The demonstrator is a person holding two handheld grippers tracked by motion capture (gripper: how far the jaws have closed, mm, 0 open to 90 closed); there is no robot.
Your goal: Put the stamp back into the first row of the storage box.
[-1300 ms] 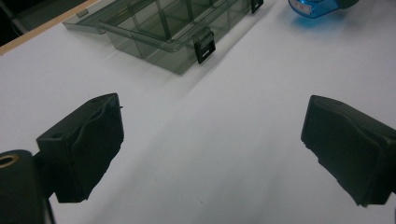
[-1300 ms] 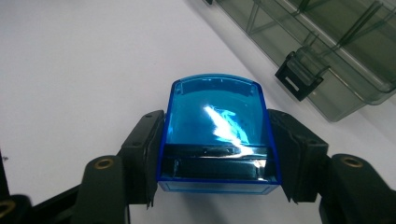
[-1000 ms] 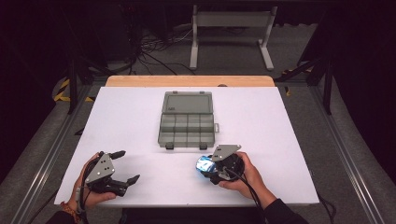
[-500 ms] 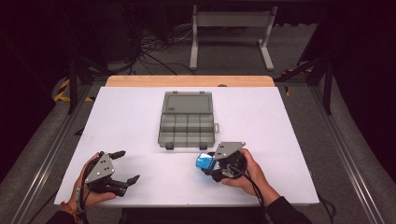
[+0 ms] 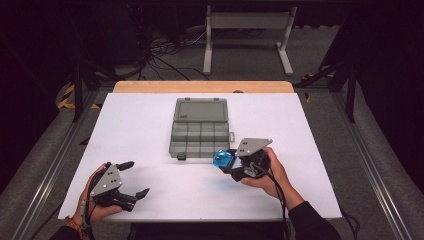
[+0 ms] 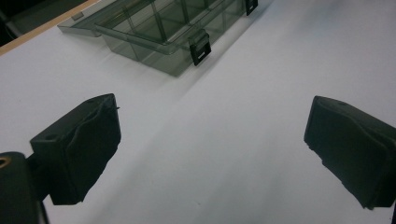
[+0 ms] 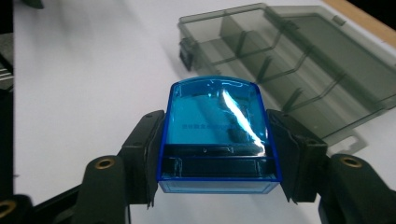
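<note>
Nothing here can really be read. The blue box clamped in the right gripper carries one thin line of dark print across its clear top, seen in the right gripper view, but the characters are too small and blurred to make out. The lid of the grey organiser case bears a small pale mark near its front left corner in the high view, equally illegible.

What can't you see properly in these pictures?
- Blue box, right gripper view: tiny blurred print, unreadable; the right gripper covers its sides.
- Grey organizer case, left gripper view: far end cut off by the top edge.
- Case, high view: too small to tell what's inside.
</note>
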